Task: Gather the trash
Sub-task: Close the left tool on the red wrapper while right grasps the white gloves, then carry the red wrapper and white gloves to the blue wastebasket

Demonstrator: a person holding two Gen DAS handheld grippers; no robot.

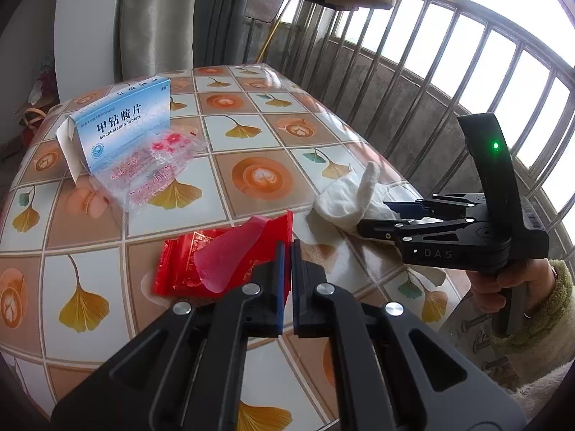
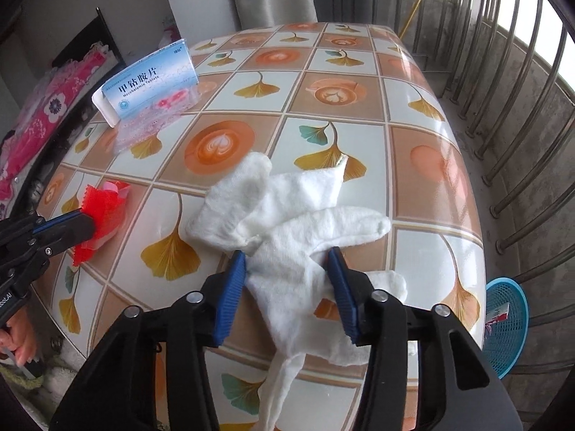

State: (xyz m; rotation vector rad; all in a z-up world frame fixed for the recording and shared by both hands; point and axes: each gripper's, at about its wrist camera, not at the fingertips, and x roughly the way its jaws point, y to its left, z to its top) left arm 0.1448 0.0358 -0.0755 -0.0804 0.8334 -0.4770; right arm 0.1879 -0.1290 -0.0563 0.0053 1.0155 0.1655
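Note:
A red foil wrapper [image 1: 201,262] lies on the patterned table [image 1: 258,136]. My left gripper [image 1: 287,248] is shut on the wrapper's right edge; it shows in the right wrist view [image 2: 90,226] pinching the red wrapper [image 2: 104,204]. A crumpled white cloth [image 2: 287,222] lies near the table's right side. My right gripper [image 2: 287,265] is open, its blue pads on either side of the cloth's middle; in the left wrist view it [image 1: 391,215] sits at the cloth [image 1: 345,197]. A blue medicine box [image 1: 122,122] and a clear plastic wrapper [image 1: 151,172] sit at the far left.
A blue mesh basket [image 2: 506,327] stands on the floor below the table's right edge. A metal railing [image 1: 449,82] runs along the right. A curtain [image 1: 158,18] hangs behind the table. Pink fabric [image 2: 46,107] lies at the left.

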